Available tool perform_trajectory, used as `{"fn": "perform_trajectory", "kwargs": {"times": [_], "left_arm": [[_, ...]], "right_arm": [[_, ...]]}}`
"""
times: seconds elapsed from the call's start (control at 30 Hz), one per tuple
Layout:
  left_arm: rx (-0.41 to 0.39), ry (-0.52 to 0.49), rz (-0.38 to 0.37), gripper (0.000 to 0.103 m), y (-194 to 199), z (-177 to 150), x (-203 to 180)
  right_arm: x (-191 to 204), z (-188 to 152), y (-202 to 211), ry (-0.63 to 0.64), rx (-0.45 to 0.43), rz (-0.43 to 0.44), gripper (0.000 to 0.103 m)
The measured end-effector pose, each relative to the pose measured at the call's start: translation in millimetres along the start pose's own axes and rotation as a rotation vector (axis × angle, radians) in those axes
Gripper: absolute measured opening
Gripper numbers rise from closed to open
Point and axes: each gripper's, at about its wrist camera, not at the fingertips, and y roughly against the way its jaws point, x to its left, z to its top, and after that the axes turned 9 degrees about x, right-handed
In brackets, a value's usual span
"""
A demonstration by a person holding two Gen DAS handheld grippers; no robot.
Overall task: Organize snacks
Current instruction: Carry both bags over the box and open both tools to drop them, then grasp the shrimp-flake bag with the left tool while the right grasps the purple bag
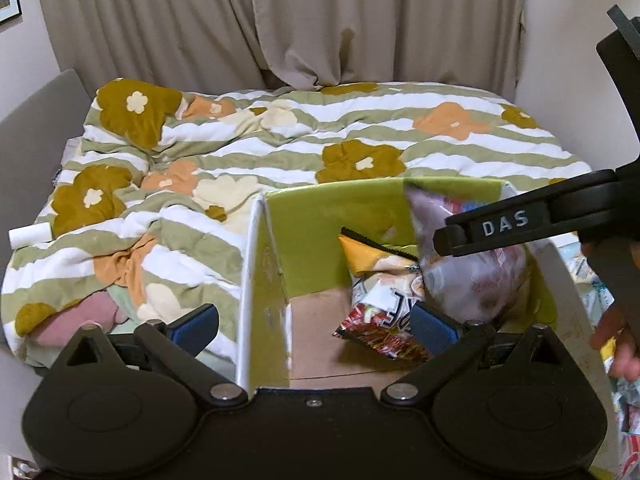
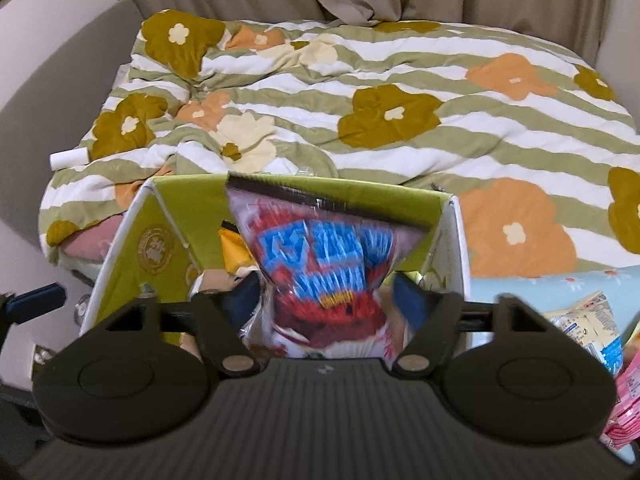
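Snack bag [image 2: 324, 272], red and blue, hangs blurred over the green box [image 2: 168, 216], seemingly pinched by the right gripper [image 2: 326, 300]. Only the left wrist view shows the left gripper [image 1: 316, 328] spread wide, straddling the box wall, holding nothing.

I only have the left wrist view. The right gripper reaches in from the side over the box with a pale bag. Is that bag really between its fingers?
Observer: Yes. In the right wrist view the bag is pinched at its middle between the fingers of the right gripper, over the box.
Reviewer: What is printed on it?
Observer: Red with blue lettering, too blurred to read.
Reviewer: Any snacks outside the box?
Observer: At least two, to the right of the box: a blue-and-white pack and a pink pack.
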Motion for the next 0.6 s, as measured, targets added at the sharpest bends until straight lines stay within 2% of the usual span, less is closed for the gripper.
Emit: {"fn": "perform_trajectory", "kwargs": {"times": [0.23, 0.4, 0.6], "left_arm": [[0.021, 0.01, -0.021, 0.103, -4.6, -10.3, 3.1], [-0.002, 0.008, -0.026, 0.103, 7.8, -8.8, 2.6], [-0.063, 0.005, 0.0, 0.103, 48.6, -12.0, -11.0]], "right_arm": [[-0.3, -19.9, 8.7, 0.03, -0.032, -0.072, 0.103], [0.3, -25.4, 30.2, 0.027, -0.053, -0.063, 0.103], [-10.8, -43.2, 80.4, 0.017, -0.115, -0.025, 0.103]]}}
